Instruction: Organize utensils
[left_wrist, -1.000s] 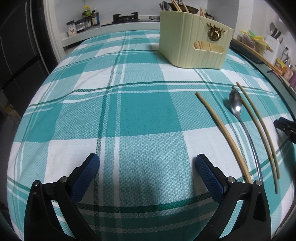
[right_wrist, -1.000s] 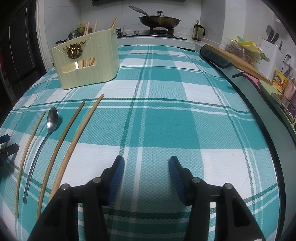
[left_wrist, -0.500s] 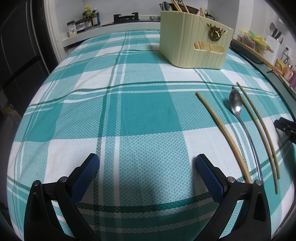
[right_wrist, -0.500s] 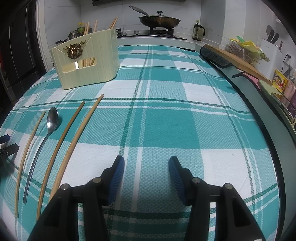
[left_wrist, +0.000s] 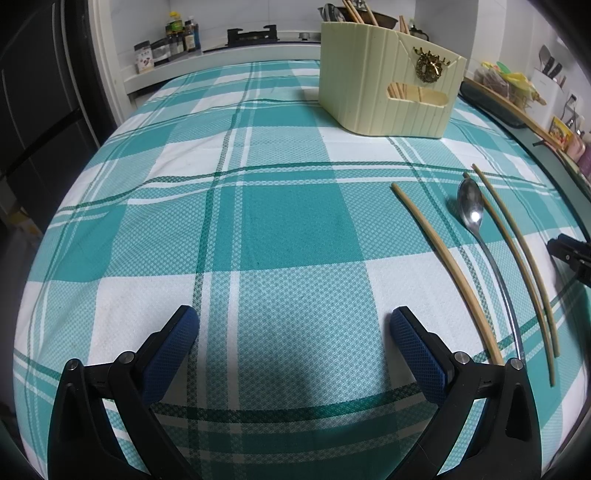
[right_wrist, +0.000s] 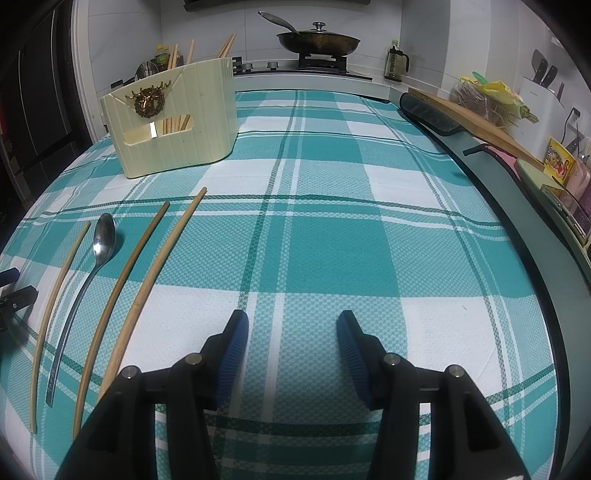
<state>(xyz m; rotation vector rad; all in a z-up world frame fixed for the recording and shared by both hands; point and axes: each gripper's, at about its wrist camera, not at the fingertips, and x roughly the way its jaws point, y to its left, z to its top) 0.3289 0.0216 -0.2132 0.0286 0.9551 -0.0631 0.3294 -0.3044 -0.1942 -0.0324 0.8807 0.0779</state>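
Utensils lie loose on the teal-and-white checked tablecloth (right_wrist: 325, 258) that covers the tabletop: three wooden chopsticks and one metal spoon (right_wrist: 96, 258), side by side and roughly parallel, running from the near edge toward the far edge. In the right wrist view the order from the left is a lone chopstick (right_wrist: 55, 306), then the spoon with its bowl at the far end, then a second chopstick (right_wrist: 122, 295) and a third chopstick (right_wrist: 155, 280); none of them appears to touch its neighbour.

Nearest the cameras, the left gripper (left_wrist: 291, 332) has its jaws standing wide with only cloth between them, and the lone chopstick's near end runs just beside its right finger. The right gripper (right_wrist: 291, 332) has its jaws parted at a middling width, also with nothing between them; the third chopstick's near end disappears just beside its left finger. All four utensils thus lie between the two grippers, outside both pairs of jaws.

Farther off, toward the far edge of the tabletop, stands a cream ribbed utensil holder (right_wrist: 173, 122) with a gold deer-head ornament on its front. A slot below the ornament shows chopsticks inside, and more chopsticks stick up from the tall compartment behind.

Beyond the cloth, a lidded frying pan (right_wrist: 317, 40) sits on a stove. Along the right-hand edge are a cutting board (right_wrist: 476, 118) and a knife block (right_wrist: 543, 88). Labels on the packets there are too small to read.
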